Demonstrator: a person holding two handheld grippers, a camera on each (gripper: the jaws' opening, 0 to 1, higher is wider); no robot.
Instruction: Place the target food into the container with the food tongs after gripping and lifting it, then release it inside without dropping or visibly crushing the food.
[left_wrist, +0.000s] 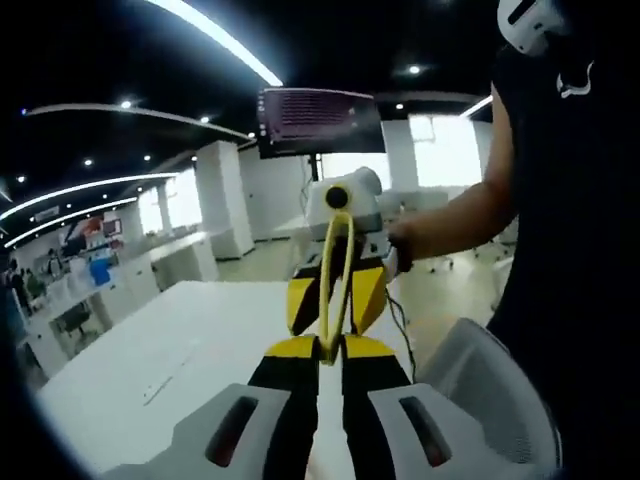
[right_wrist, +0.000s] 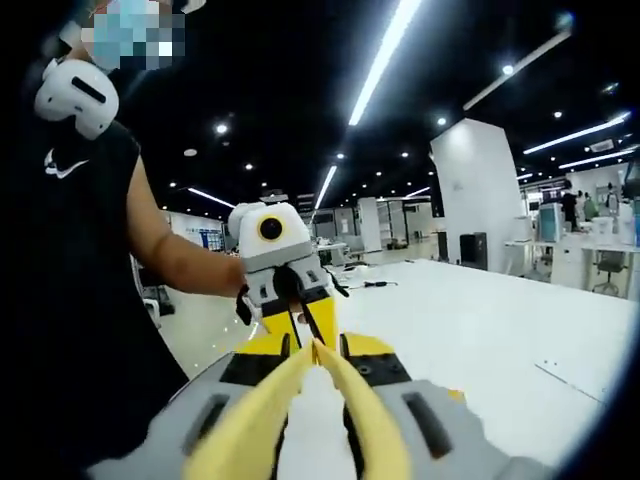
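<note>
Transfer: food tongs (right_wrist: 352, 402) span frame centre. Right gripper (right_wrist: 315, 365) clamps narrowly on their arms. Left gripper (left_wrist: 325, 350) sits narrow at their end; I cannot tell if it grips. I should squeeze lightly and align the tongs before approaching any food.

Before me a white table (left_wrist: 180, 340) runs far into the hall; a grey chair (left_wrist: 490, 390) stands near on my right, a dark screen (left_wrist: 318, 122) hangs far ahead, a white pillar (right_wrist: 475, 190) beyond.
</note>
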